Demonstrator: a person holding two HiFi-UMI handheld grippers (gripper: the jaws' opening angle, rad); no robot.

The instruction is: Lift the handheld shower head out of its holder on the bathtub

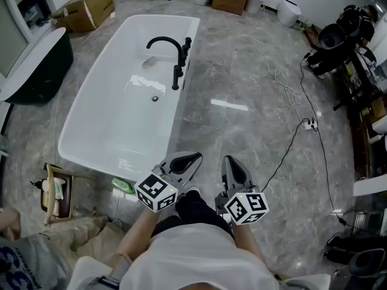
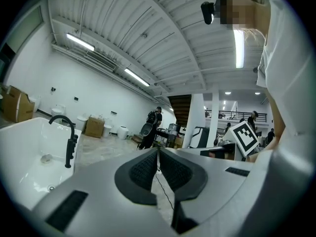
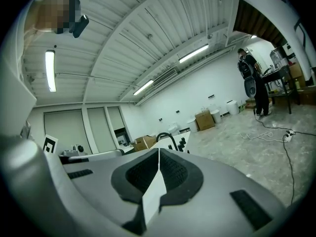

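Note:
A white bathtub (image 1: 103,132) stands on the marble floor ahead and to the left. On its right rim are a black gooseneck spout (image 1: 162,40) and black valve posts (image 1: 185,48). Closer to me on the same rim a slim black handheld shower head (image 1: 176,77) stands upright in its holder. My left gripper (image 1: 195,157) and right gripper (image 1: 228,160) are held near my body, well short of the tub's near end. Both are shut with nothing between the pads. The left gripper view shows the black fittings (image 2: 70,144) far off at the left. In the right gripper view the spout (image 3: 169,138) shows just above the jaws.
A dark tub (image 1: 36,65) sits at the far left, with cardboard boxes (image 1: 87,9) and toilets along the back wall. A cable (image 1: 290,144) and power strip (image 1: 310,124) lie on the floor to the right, near black equipment (image 1: 341,38). A wooden rack (image 1: 55,192) and another person (image 1: 18,252) are at lower left.

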